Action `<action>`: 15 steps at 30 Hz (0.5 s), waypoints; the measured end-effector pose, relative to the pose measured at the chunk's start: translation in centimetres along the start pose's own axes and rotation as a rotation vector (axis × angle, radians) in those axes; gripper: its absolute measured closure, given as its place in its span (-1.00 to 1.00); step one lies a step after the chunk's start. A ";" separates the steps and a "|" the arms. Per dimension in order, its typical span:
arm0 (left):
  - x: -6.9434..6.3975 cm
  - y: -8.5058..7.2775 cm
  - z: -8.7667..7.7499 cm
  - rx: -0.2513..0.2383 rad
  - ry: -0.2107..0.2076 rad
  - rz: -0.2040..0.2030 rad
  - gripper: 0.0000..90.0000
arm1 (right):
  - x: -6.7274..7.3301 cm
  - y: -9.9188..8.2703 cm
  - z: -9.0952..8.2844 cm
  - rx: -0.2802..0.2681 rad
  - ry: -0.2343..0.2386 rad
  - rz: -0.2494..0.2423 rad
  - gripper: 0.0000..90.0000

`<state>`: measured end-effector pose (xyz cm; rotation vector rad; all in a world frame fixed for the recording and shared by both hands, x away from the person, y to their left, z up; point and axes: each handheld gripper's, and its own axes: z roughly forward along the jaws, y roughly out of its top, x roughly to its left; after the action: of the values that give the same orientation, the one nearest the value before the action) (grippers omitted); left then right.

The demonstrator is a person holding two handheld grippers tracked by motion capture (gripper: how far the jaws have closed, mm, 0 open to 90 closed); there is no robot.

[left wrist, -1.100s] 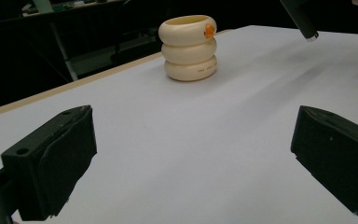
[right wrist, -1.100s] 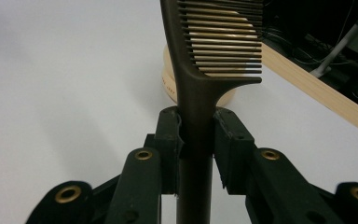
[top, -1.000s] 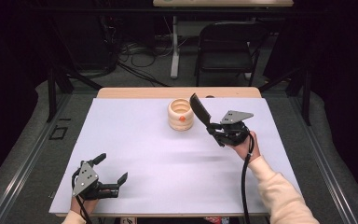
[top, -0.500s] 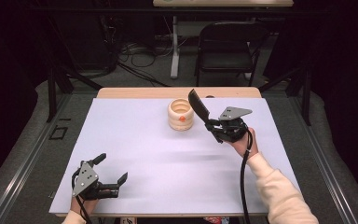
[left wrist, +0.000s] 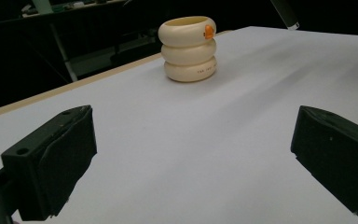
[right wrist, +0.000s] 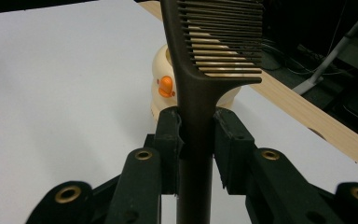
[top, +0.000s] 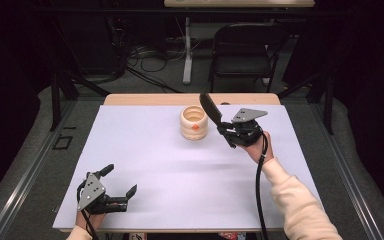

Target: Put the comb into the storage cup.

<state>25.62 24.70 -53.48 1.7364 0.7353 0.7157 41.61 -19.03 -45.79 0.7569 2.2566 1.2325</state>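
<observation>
A cream ribbed cup with an orange spot stands on the white table cover toward the back; the left gripper view shows the cup far ahead. My right gripper is shut on the handle of a dark comb, held in the air just right of the cup with the toothed end tilted up toward the cup's rim. In the right gripper view the comb rises between the two pads, with the cup behind it. My left gripper rests open near the front left corner, nothing between its jaws.
A wooden table edge runs along the back. Behind the table stand a black folding chair and a white stand with cables on the floor. A black cable trails from the right gripper along the person's sleeve.
The right gripper and comb have shifted slightly left, bringing the comb's toothed end closer to the cup. The left gripper has not moved.
</observation>
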 end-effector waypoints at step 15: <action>0.0 0.0 0.0 -0.001 0.000 -0.002 -1.00 | -0.5 0.7 1.7 -0.010 -0.001 0.018 0.61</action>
<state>25.62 24.71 -53.47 1.7347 0.7362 0.7151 43.18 -18.01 -45.96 0.7755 2.2458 1.2505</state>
